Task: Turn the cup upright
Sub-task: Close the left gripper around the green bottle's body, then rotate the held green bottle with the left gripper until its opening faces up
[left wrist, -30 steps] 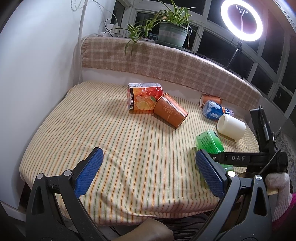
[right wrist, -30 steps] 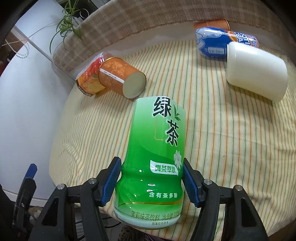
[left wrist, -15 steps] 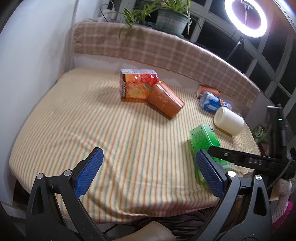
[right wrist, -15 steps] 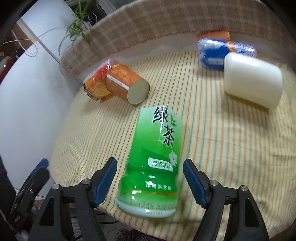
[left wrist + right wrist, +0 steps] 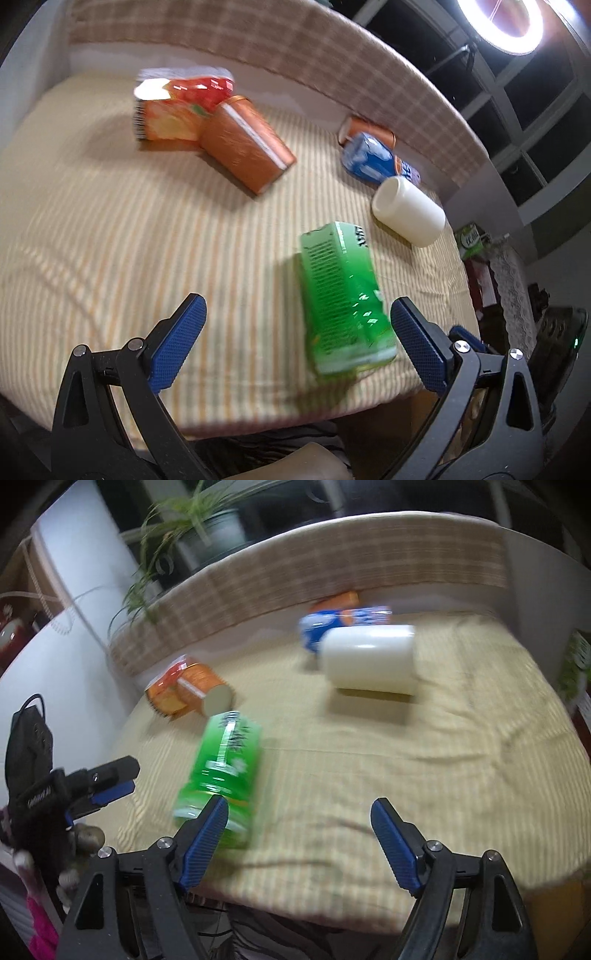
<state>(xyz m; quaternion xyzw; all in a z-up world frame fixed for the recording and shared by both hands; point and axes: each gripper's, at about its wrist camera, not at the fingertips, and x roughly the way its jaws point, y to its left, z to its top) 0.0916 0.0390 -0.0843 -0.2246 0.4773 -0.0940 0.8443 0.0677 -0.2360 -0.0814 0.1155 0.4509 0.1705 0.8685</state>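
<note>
A green tea cup (image 5: 341, 295) lies on its side near the front edge of the striped cloth; it also shows in the right wrist view (image 5: 221, 771). A white cup (image 5: 408, 210) (image 5: 369, 659) lies on its side behind it to the right. An orange cup (image 5: 245, 147) (image 5: 203, 694) lies on its side at the back left. My left gripper (image 5: 295, 347) is open, the green cup lying between its fingers toward the right one. My right gripper (image 5: 299, 843) is open and empty, just right of the green cup.
An orange juice carton (image 5: 173, 110) lies beside the orange cup. A blue can (image 5: 373, 158) and an orange can (image 5: 365, 129) lie at the back by the checked backrest (image 5: 295, 55). The striped cloth (image 5: 110, 221) ends at the front edge. A ring light (image 5: 498, 22) stands behind.
My right gripper opened, let go of the green cup and drew back to the right. The left gripper moved right, toward the green cup. Both views are now blurred by motion.
</note>
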